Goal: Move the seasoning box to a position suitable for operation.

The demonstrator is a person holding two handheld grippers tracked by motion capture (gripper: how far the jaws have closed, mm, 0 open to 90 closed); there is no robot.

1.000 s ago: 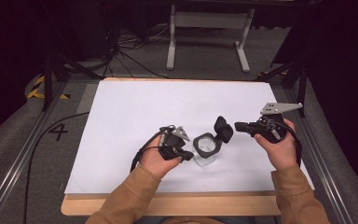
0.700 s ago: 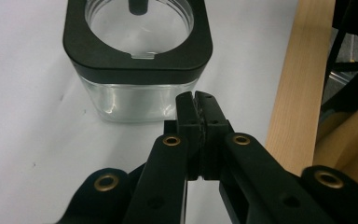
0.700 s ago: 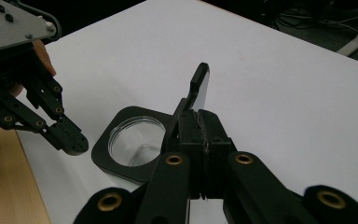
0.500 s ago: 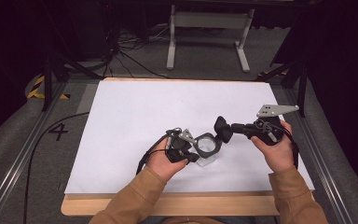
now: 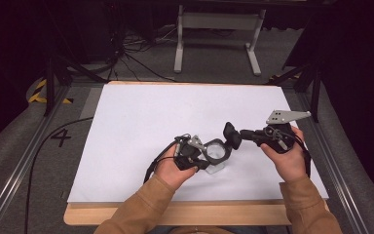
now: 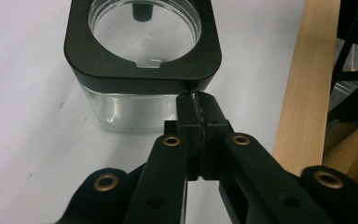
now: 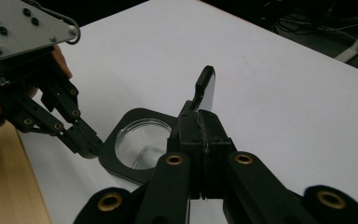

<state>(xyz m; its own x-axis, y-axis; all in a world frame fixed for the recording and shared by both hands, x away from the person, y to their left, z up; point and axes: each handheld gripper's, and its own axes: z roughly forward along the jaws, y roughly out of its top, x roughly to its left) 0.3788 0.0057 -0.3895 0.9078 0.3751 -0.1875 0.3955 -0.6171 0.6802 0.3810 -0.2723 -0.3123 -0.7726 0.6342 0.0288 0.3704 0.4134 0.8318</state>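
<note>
A square clear glass jar with a black collar stands on the white surface near its front edge, right of centre. The left gripper, jaws pressed together, touches the collar's near side. The right gripper, jaws clamped, pinches a black lid on edge, just beside the jar's far right corner.

Clear square glass jar with black collar is getting clipped by the top edge in left gripper view; right gripper's fingers are hiding its near corner.
</note>
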